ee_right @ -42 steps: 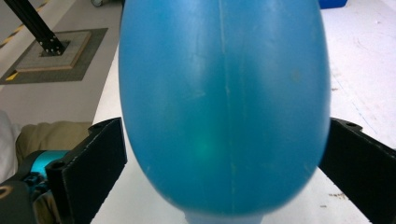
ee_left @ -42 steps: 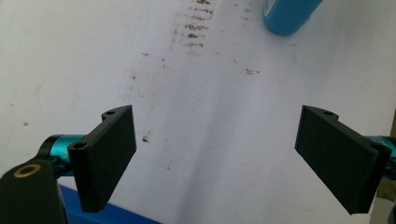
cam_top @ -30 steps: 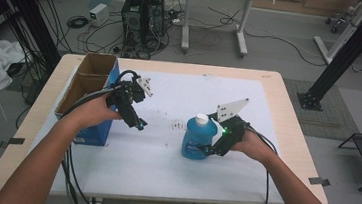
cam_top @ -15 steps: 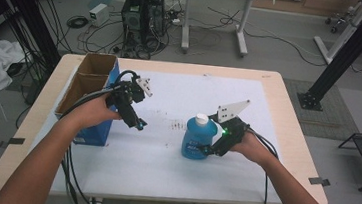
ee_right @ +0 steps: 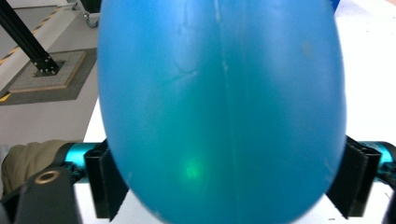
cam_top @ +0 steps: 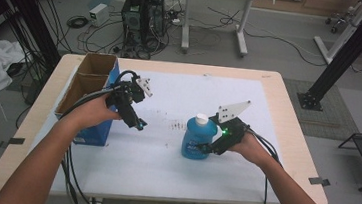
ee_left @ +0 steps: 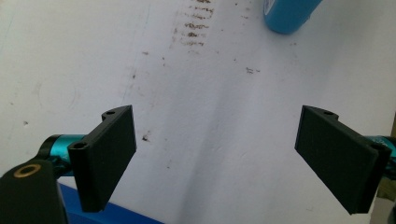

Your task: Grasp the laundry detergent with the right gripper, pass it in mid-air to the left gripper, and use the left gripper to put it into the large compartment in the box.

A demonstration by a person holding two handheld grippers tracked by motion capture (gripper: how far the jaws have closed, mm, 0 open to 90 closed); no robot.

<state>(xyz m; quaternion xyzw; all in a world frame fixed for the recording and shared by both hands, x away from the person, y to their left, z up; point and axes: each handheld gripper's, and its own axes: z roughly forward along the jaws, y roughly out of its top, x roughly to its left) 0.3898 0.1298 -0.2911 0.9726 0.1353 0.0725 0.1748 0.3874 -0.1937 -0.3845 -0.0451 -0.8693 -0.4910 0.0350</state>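
Note:
A blue plastic bottle with a white cap stands upright on the white table cover, right of centre. My right gripper reaches it from the right, and its jaws have just been closing with the bottle between them. In the right gripper view the bottle bulges between both black pads, which touch its sides; my right gripper is shut on it. My left gripper hovers over the table to the bottle's left, open and holding nothing. Between its wide-apart pads I see bare cover, with the bottle's base farther off.
An open cardboard box with a blue side stands at the table's left edge, just behind my left hand. Brown smudges mark the cover between the grippers. Cables trail from both grippers off the front edge. A computer tower and desks stand on the floor beyond.

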